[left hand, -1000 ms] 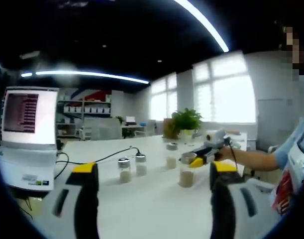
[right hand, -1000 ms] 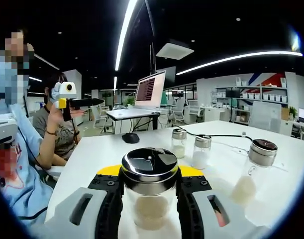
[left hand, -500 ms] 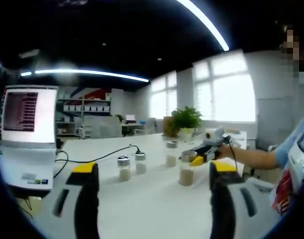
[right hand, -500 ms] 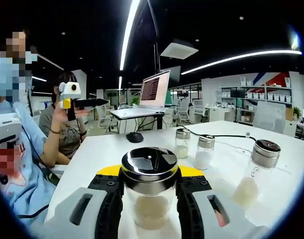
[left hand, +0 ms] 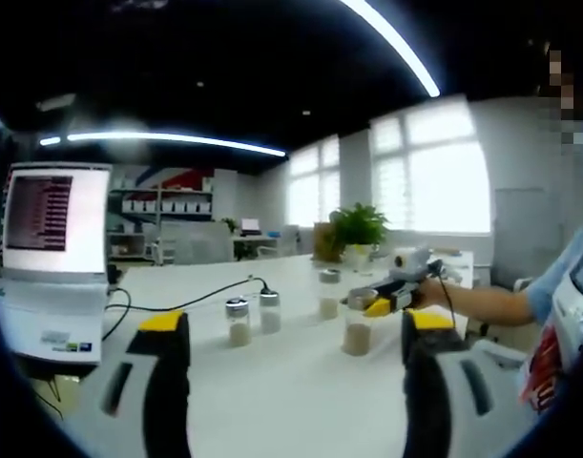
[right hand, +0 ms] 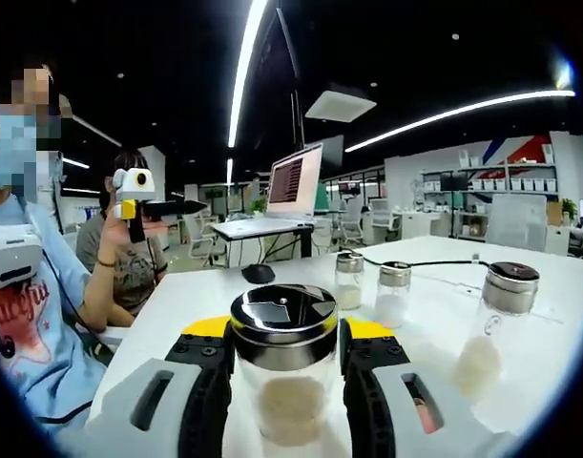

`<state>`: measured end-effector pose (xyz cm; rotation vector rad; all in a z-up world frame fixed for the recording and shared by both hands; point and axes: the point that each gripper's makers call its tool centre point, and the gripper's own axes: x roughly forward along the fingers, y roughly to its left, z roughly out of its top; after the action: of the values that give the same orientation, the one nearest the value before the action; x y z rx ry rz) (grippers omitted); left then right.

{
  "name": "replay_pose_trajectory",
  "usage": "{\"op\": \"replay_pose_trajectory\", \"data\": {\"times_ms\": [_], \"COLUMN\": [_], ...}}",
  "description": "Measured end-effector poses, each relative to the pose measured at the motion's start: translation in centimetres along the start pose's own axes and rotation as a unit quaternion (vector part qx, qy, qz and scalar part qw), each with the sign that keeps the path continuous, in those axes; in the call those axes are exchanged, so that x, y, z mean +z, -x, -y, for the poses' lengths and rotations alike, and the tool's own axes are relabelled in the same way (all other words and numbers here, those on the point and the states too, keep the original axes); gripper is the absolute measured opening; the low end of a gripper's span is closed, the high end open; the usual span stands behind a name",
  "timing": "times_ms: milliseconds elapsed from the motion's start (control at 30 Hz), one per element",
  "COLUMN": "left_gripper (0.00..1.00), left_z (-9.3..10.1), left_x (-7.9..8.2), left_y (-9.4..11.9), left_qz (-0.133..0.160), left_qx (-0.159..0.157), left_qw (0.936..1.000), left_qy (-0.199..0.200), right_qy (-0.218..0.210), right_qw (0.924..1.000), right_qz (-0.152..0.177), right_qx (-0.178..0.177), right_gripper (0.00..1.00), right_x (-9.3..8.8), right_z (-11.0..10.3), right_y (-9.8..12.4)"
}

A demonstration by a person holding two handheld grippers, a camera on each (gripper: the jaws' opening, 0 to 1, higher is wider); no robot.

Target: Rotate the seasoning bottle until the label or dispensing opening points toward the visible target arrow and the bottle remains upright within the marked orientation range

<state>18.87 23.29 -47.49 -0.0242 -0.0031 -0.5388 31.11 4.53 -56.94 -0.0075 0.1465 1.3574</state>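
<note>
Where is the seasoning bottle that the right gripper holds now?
In the right gripper view, the seasoning bottle stands low at centre between the right gripper jaws, on the white table, nearer than the two small shakers.

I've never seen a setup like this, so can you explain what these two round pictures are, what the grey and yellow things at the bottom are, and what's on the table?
A person holds a handheld gripper in each hand, and each carries a fisheye camera looking along its own jaws. In the right gripper view, the right gripper has its jaws shut on a seasoning bottle with a metal lid. In the left gripper view, the left gripper hangs open above the white table, holding nothing. Three more lidded bottles, a black cable and a laptop sit on the table.
</note>
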Motion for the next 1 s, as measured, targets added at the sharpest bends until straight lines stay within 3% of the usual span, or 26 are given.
{"op": "replay_pose_trajectory", "data": {"times_ms": [100,300,533,633,800,1000], "left_gripper": [0.97,0.97,0.97,0.97,0.97,0.97], "left_z": [0.0,0.2,0.3,0.3,0.2,0.3], "left_x": [0.0,-0.1,-0.1,-0.1,-0.2,-0.3], "left_y": [0.0,-0.1,-0.1,-0.1,-0.1,-0.2], "left_qz": [0.001,-0.002,-0.003,-0.003,-0.004,-0.007], "left_qx": [0.001,-0.002,-0.004,-0.003,-0.001,-0.003], "left_qw": [1.0,1.0,1.0,1.0,1.0,1.0], "left_qy": [-0.001,-0.001,-0.001,-0.001,0.0,0.0], "right_qy": [0.001,-0.008,0.013,0.021,0.006,0.003], "right_qw": [0.9998,0.9976,0.9901,0.9829,0.9729,0.9558], "right_qz": [0.0,0.006,-0.003,-0.014,0.029,0.042], "right_qx": [-0.02,-0.069,-0.14,-0.182,-0.229,-0.291], "right_gripper": [0.74,0.95,0.99,0.99,0.99,0.99], "right_x": [0.0,0.6,0.4,0.1,1.2,1.2], "right_z": [0.2,0.0,0.1,0.5,0.3,0.6], "right_y": [0.2,0.5,1.1,1.5,1.9,2.2]}}
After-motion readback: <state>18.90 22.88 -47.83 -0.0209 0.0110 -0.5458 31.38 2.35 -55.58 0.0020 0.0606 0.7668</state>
